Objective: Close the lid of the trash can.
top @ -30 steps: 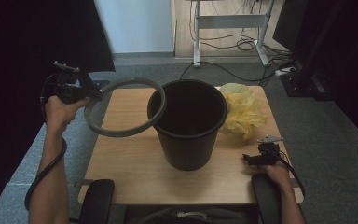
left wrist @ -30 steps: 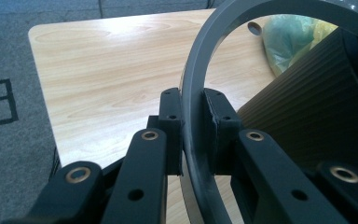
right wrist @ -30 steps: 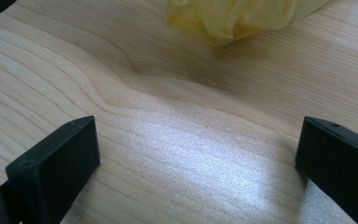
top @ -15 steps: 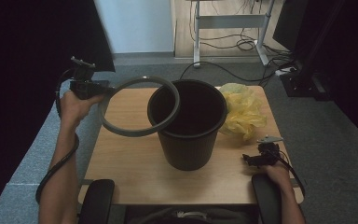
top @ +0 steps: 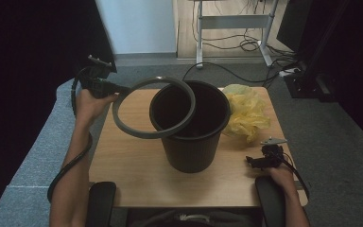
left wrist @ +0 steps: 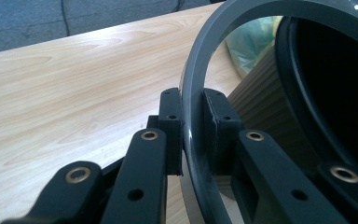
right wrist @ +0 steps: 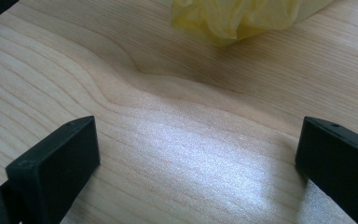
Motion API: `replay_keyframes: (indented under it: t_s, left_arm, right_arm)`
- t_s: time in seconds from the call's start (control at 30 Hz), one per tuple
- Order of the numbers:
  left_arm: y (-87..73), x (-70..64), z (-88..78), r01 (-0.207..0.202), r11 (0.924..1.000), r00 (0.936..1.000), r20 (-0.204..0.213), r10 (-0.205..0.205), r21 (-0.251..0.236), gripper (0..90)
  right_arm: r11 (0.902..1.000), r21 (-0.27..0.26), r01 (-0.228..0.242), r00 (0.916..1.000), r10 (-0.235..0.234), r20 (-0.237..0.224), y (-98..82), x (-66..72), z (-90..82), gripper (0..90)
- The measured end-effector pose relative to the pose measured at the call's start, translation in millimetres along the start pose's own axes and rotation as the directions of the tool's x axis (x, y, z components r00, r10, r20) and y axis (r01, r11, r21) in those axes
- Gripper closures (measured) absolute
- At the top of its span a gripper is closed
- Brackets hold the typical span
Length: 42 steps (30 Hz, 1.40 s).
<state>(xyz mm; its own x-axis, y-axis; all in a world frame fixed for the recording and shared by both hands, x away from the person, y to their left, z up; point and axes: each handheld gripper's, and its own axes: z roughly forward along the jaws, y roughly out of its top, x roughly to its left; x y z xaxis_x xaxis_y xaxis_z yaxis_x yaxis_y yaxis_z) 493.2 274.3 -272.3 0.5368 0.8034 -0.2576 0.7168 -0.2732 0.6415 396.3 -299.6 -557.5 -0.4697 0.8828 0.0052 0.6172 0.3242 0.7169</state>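
Left tool (left wrist: 193, 135) clamps the grey ring (top: 153, 108) by its rim, pads pressed on both sides of the band. Ring is held tilted in the air, its far edge overlapping the left rim of the black bin (top: 190, 125), which stands mid-surface (top: 137, 165). Yellow bag (top: 246, 112) lies crumpled just right of the bin. Right tool (right wrist: 196, 154) rests low near the surface's right front corner, jaws wide apart, nothing between them.
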Motion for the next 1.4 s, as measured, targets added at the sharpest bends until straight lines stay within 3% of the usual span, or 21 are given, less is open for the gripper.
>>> replay_keyframes:
  t_s: [0.83, 1.23, 1.4]
  left_arm:
    - [28.1, -48.1, 47.0, -0.100, 0.9949, 0.9910, 0.090, 0.098, 0.013, 78.4]
    - [39.4, -66.7, 58.3, -0.134, 0.9910, 0.9868, 0.092, 0.133, 0.007, 78.0]
    - [40.7, -71.3, 63.0, -0.141, 0.9900, 0.9880, 0.066, 0.140, 0.008, 77.7]
  right_arm:
    - [1.0000, 0.000, 0.000, 1.0000, 0.000, 0.000, 0.0, 0.0, 0.0, 0.0]
    - [1.0000, 0.000, 0.000, 1.0000, 0.000, -0.001, 0.0, 0.0, 0.0, 0.0]
    - [1.0000, 0.001, 0.004, 1.0000, -0.004, -0.005, 0.0, 0.3, -0.1, 0.0]
